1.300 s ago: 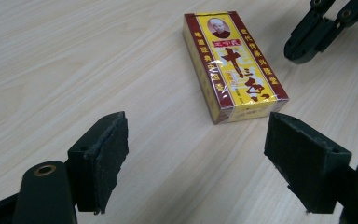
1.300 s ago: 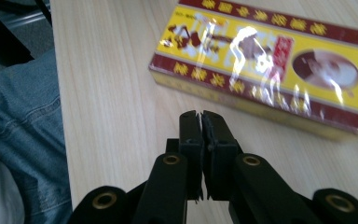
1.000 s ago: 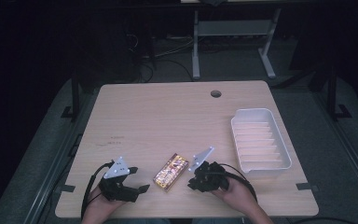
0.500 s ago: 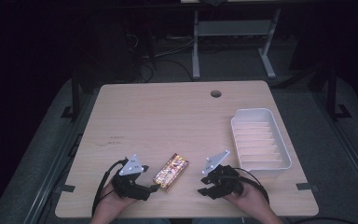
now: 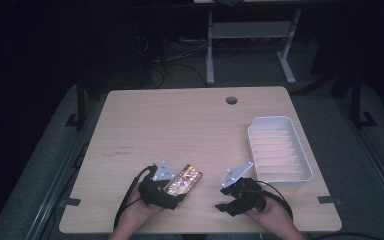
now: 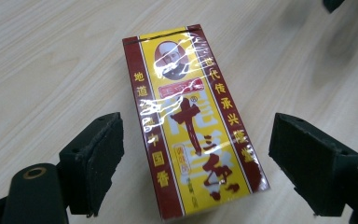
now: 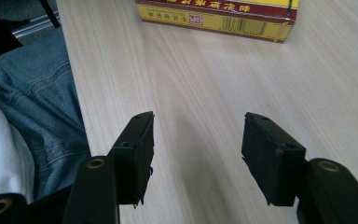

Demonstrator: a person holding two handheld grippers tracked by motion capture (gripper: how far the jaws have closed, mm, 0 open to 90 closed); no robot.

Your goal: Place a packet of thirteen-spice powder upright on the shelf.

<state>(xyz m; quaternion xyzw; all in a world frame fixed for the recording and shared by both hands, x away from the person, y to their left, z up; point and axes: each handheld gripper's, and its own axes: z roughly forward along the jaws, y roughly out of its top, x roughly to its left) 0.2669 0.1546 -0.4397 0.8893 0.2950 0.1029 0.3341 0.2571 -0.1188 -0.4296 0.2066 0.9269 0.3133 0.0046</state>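
Observation:
A red and yellow box (image 5: pixel 185 179) with Chinese print lies flat near the table's front edge. My left gripper (image 5: pixel 173 196) reaches over its near end. In the left gripper view the box (image 6: pixel 191 126) lies between the two pads (image 6: pixel 98 158), which stand a little off its long sides. These jaws have just been opening, and the left gripper (image 6: pixel 203 161) is open. My right gripper (image 5: pixel 221 198) rests to the right of the box, pointing at it. Its jaws have just been opening too, with bare wood between them (image 7: pixel 198 154) and the box (image 7: pixel 219 11) farther ahead.
A white ribbed tray (image 5: pixel 272 120) sits at the table's right side. A round cable hole (image 5: pixel 231 100) lies near the far edge. The person's jeans (image 7: pixel 28 107) show past the table's front edge in the right gripper view.
My left hand has slid right until its jaws straddle the box. My right gripper has drawn back to the right, away from the box, and opened.

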